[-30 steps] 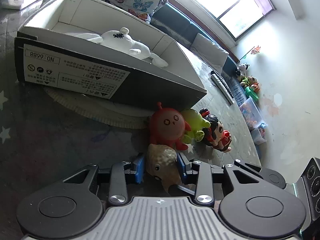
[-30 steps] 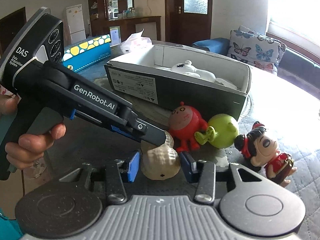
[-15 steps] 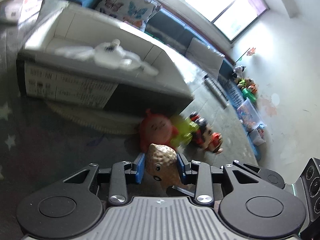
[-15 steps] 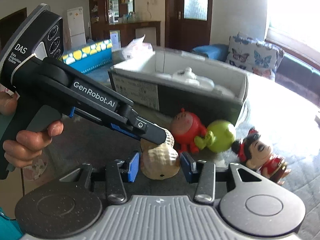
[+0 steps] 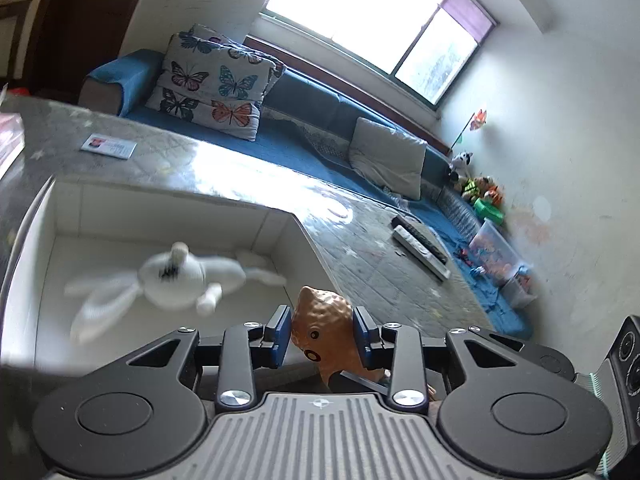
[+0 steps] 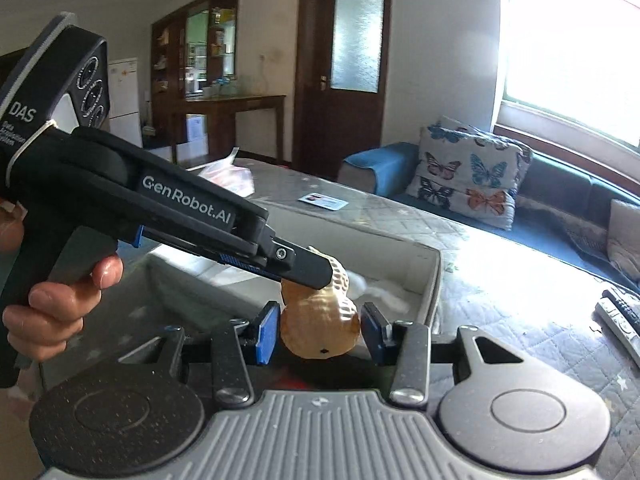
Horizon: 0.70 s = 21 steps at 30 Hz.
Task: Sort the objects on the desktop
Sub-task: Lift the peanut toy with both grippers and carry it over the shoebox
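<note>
A tan, bumpy toy animal (image 5: 320,330) is held off the table between the blue pads of my left gripper (image 5: 322,334), which is shut on it. In the right wrist view the same toy (image 6: 316,328) sits between the pads of my right gripper (image 6: 318,330), also shut on it. My left gripper (image 6: 322,276), held by a hand (image 6: 60,300), clamps the toy's upper part from the left. The toy hangs at the near rim of the open white-lined box (image 5: 168,216). A white plush rabbit (image 5: 176,276) lies inside, blurred.
Two remote controls (image 5: 420,244) lie on the quilted table top right of the box, seen too as remotes (image 6: 620,312). A small card (image 5: 108,146) lies beyond the box. A blue sofa with a butterfly cushion (image 6: 468,172) runs behind the table.
Both grippers have risen together with the tan toy, from the table beside the red, green and doll figures up to the box's rim. Those figures have dropped out of view.
</note>
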### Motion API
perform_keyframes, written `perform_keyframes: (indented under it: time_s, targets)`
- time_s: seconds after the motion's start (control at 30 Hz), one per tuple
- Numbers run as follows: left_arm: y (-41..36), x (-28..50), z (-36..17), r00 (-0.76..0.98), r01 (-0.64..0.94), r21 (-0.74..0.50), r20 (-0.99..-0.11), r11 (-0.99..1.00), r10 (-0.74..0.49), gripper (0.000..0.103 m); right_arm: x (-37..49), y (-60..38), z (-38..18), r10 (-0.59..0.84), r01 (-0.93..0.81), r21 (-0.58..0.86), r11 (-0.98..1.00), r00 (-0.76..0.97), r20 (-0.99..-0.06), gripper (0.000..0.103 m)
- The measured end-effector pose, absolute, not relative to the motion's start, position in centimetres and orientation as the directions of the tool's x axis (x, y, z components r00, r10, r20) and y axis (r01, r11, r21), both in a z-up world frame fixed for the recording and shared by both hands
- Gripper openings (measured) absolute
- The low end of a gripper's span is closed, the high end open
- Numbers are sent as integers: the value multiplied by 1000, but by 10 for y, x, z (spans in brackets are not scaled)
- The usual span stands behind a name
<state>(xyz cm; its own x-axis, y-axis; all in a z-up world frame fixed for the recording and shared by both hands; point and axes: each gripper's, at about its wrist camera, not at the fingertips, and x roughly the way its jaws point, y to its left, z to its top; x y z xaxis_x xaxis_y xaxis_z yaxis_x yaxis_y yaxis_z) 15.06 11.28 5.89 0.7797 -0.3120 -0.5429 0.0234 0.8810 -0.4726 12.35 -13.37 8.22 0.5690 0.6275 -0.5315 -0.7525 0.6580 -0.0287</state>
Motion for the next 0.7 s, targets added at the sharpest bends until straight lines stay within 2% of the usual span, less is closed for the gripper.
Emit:
perform_keyframes:
  time_s: [0.33,0.7]
  targets:
    - [134,229,22,701,13,-449,-633,894,-328,36,200,-107,52,569,-690,59,721,542,-618,44]
    - [136,246,-1,669,-15,-425,-677,905,-307,34,218,-75,24,457,-667,-21,745,533,-712,44]
